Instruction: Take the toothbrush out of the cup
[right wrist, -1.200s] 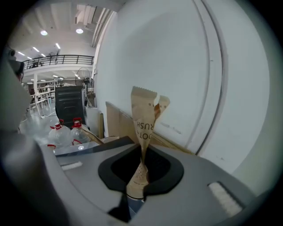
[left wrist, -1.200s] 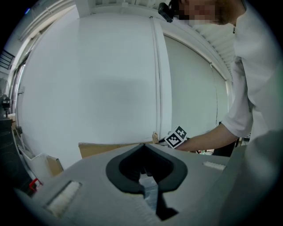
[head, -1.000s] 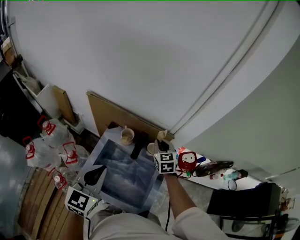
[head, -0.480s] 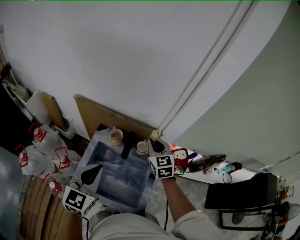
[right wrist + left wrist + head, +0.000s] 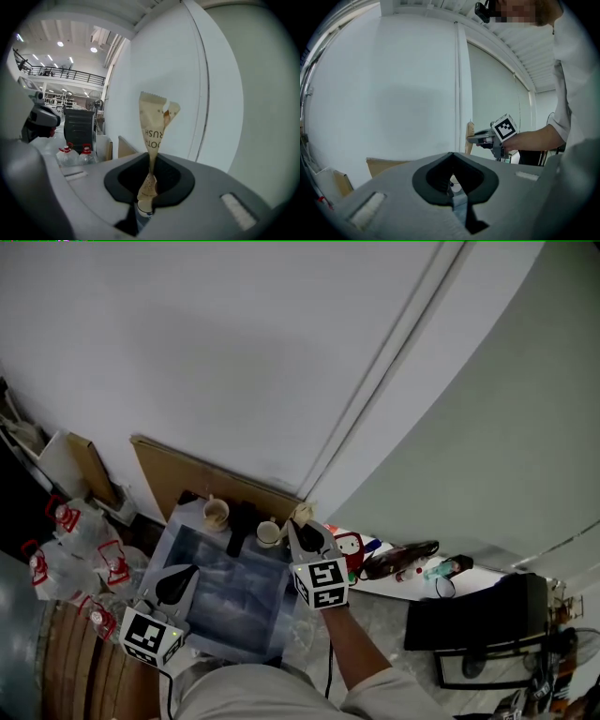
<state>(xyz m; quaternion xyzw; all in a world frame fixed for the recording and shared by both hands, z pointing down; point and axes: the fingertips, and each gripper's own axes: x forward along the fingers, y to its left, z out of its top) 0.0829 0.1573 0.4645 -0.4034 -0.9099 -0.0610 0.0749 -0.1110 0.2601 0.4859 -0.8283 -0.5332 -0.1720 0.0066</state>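
Observation:
My right gripper is shut on a toothbrush in a cream paper wrapper, which stands upright out of the jaws. In the head view the wrapper's top shows just right of a pale cup, and the gripper is lifted above that cup. A second cup stands further left on the blue-grey mat. My left gripper hovers over the mat's near left corner, shut with nothing in it. From the left gripper view, the right gripper appears with the wrapper sticking up.
A dark object lies between the two cups. Several water bottles with red caps stand at the left. A cardboard sheet leans on the white wall. A red-and-white figure and small items sit to the right.
My right gripper has risen with the wrapped toothbrush, away from the pale cup. The left gripper has stayed shut and drifted slightly.

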